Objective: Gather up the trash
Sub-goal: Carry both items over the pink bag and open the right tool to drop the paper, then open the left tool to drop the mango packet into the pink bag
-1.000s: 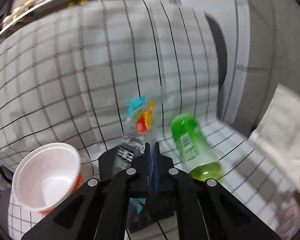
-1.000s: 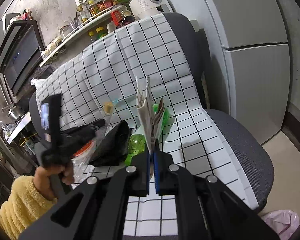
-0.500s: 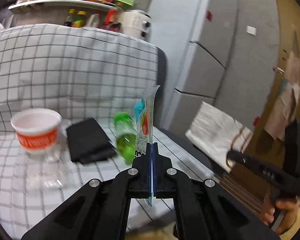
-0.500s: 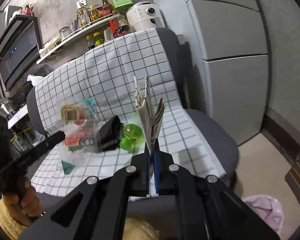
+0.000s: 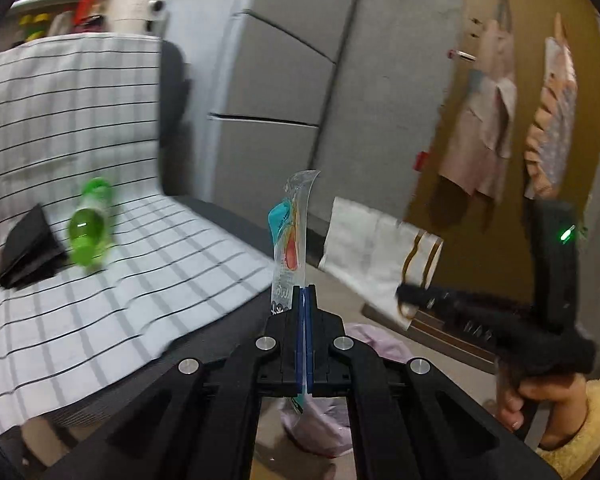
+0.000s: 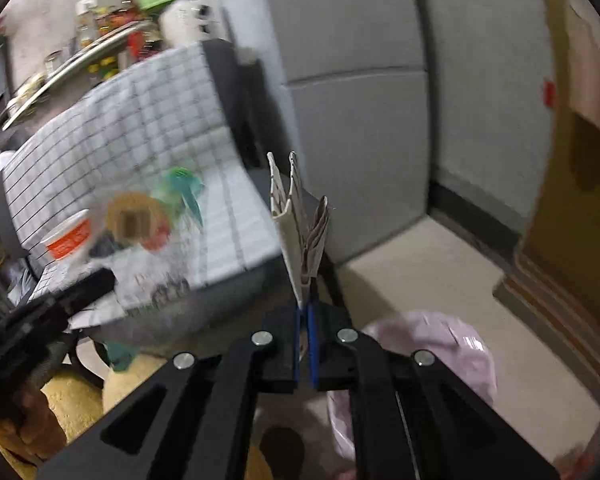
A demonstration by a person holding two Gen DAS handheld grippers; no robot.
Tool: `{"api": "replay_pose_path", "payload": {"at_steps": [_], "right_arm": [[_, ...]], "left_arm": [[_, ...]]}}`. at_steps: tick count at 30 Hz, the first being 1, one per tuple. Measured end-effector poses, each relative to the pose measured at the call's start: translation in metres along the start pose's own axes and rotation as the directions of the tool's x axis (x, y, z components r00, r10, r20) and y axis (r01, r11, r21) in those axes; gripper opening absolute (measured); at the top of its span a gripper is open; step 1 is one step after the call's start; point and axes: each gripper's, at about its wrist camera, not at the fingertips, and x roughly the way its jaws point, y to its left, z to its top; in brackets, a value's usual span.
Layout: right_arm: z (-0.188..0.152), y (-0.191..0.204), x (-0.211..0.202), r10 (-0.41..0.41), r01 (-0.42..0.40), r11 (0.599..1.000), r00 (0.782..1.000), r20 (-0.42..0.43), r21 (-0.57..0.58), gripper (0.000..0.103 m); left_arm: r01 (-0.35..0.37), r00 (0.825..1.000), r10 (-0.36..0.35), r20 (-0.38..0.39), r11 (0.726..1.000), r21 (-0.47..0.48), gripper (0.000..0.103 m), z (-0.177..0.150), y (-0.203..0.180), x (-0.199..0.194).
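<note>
Now both grippers point forward and somewhat downward, away from the chair and toward the floor. The left gripper (image 5: 305, 294) has its jaws clamped flat on a clear plastic wrapper (image 5: 291, 232), which stands upright out of the tips, printed in teal and orange-red, with its top corner curling to the right. A bit of the same wrapper hangs below the jaws. In the left wrist view the person's right hand (image 5: 540, 404), in a fuzzy yellow sleeve (image 5: 580, 432), grips the black handle of the right gripper at the right edge, a green light glowing on it.

The right gripper (image 6: 306, 312) has its jaws pinched on a folded piece of paper (image 6: 296, 224), off-white with a grey-brown inner layer, rising upright and fanned open at the top. Below and just right of those jaws, a pale pink trash bag (image 6: 448, 344) sits on the beige floor (image 6: 420, 264).

On the checked cloth (image 5: 100, 288) over the chair seat lie a green bottle (image 5: 90, 228) on its side, a folded black item (image 5: 28, 248) just beside it, and a white cup with an orange band (image 6: 70, 236), well apart from both grippers. Both views are smeared by blur.
</note>
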Motion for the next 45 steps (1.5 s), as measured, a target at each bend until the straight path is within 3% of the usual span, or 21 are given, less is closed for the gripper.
{"api": "replay_pose_path", "payload": {"at_steps": [3,10,15,20,24,30,34,41,45], "right_arm": [[-0.012,-0.027,0.0,-0.066,0.066,0.997,0.998,-0.011,0.043,0.004],[-0.036,-0.073,0.012,-0.113,0.116,0.978,0.993,-0.023,0.172,0.005],[-0.04,-0.087,0.019,-0.138,0.14,0.971,0.99,-0.024,0.196,0.018],[-0.035,-0.097,0.011,-0.142,0.137,0.966,0.99,0.005,0.22,0.018],[-0.021,-0.097,-0.008,-0.154,0.134,0.968,0.985,0.08,0.211,0.018],[0.006,-0.102,-0.051,-0.178,0.129,0.966,0.96,0.217,0.223,0.018],[0.011,-0.11,-0.065,-0.191,0.133,0.965,0.948,0.256,0.227,0.02],[0.008,-0.126,-0.064,-0.222,0.156,0.954,0.941,0.255,0.255,0.021],[0.005,-0.131,-0.058,-0.223,0.16,0.952,0.946,0.234,0.262,0.021]], "left_arm": [[0.036,0.999,-0.035,-0.007,0.999,0.014,0.001,0.004,-0.016,0.012],[0.059,0.997,-0.059,-0.043,0.998,0.01,0.001,0.002,-0.029,0.031],[0.057,0.996,-0.056,-0.065,0.998,0.005,0.001,0.0,-0.032,0.041],[0.058,0.995,-0.056,-0.086,0.998,0.021,0.001,-0.006,-0.039,0.045],[0.085,0.989,-0.079,-0.121,0.996,0.038,0.001,-0.011,-0.049,0.052],[0.182,0.964,-0.152,-0.219,0.976,0.123,0.001,-0.024,-0.084,0.078],[0.242,0.945,-0.196,-0.262,0.958,0.156,0.001,-0.025,-0.106,0.101],[0.305,0.908,-0.237,-0.346,0.939,0.159,0.004,-0.031,-0.126,0.149],[0.269,0.908,-0.202,-0.368,0.953,0.14,0.013,-0.034,-0.118,0.164]]}}
